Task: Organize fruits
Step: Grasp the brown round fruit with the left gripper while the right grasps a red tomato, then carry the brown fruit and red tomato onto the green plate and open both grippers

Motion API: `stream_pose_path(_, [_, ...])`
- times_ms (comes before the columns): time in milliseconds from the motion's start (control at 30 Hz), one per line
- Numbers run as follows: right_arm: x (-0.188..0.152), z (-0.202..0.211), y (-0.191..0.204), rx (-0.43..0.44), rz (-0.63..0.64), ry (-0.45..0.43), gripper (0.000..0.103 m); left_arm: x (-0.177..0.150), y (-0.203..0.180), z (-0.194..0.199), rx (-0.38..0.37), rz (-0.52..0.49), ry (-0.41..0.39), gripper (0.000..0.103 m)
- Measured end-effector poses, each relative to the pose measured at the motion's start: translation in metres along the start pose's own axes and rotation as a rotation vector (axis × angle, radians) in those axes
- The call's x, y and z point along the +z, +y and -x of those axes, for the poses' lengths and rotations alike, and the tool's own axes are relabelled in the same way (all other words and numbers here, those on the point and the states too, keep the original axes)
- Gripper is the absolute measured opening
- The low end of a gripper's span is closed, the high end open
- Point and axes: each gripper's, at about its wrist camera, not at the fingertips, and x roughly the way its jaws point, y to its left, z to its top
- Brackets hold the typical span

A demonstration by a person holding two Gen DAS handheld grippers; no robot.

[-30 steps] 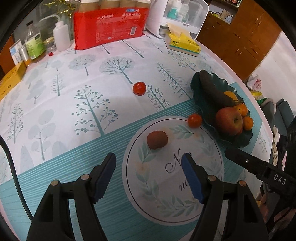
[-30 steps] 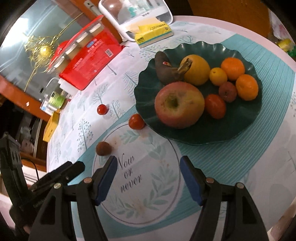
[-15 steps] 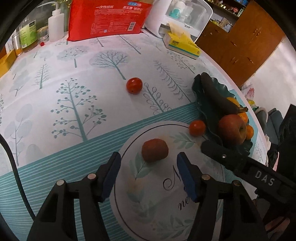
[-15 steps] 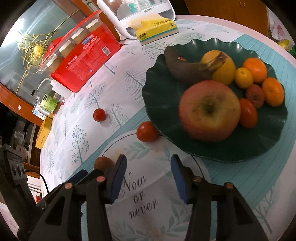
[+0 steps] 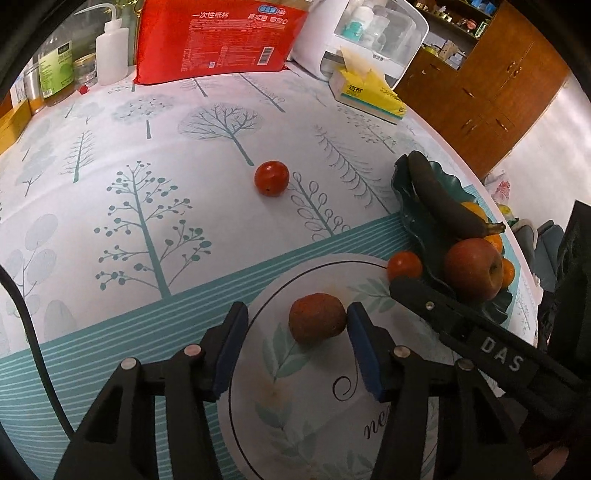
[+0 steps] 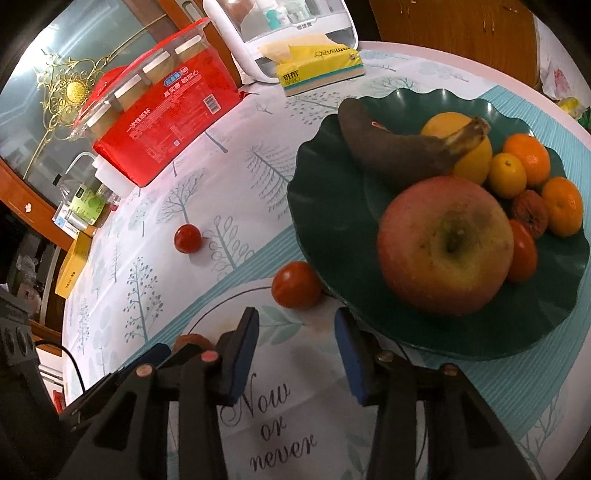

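A brown wrinkled fruit [image 5: 317,324] lies on the round placemat print between the pads of my left gripper [image 5: 295,321]. Its jaws are closing: the right pad touches the fruit and the left pad is still apart. A red tomato [image 6: 297,285] sits against the rim of the dark green plate [image 6: 332,221], just ahead of my right gripper [image 6: 297,321]. That gripper's jaws are closing with nothing between them. A second tomato [image 5: 271,178] lies farther out on the cloth. The plate holds an apple [image 6: 447,251], a dark banana [image 6: 391,147] and several citrus fruits.
A red pack of paper cups [image 5: 218,37], a white appliance [image 5: 354,33], a yellow tissue box [image 5: 365,96] and a squeeze bottle [image 5: 110,51] stand along the far side. The table's curved edge runs just behind the plate.
Both grippers have sunk toward the table and narrowed. The left one now has the brown fruit between its pads; the right one has drawn close to the tomato beside the plate.
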Motion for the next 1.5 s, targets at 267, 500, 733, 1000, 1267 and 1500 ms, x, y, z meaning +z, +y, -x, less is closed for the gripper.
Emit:
stream_pose_path(267, [0.006,-0.006,0.007,-0.031,0.022,-0.031,0.039,0.002,-0.006,-0.007,-0.038,-0.010,0.011,0.042])
stream_pose_path(500, [0.006,-0.007,0.008,-0.043,0.026,-0.033,0.032,0.003,-0.014,-0.013,-0.055,-0.031,0.018,0.031])
stream_pose_path(733, [0.008,-0.007,0.005,-0.029,0.022,-0.026,0.028,0.004,-0.013,-0.013,-0.049,-0.017,0.017,0.031])
stream_pose_path(1000, [0.008,-0.006,0.003,-0.004,0.023,-0.012,0.027,0.003,0.000,-0.002,-0.016,0.015,0.001,0.030])
stream_pose_path(1267, [-0.001,-0.002,0.005,0.042,0.058,0.022,0.027,0.003,0.009,0.014,0.031,0.054,-0.018,0.030])
stream_pose_path(1500, [-0.012,0.006,0.004,0.096,0.106,0.065,0.027,-0.002,0.000,0.033,0.047,0.074,-0.034,0.030])
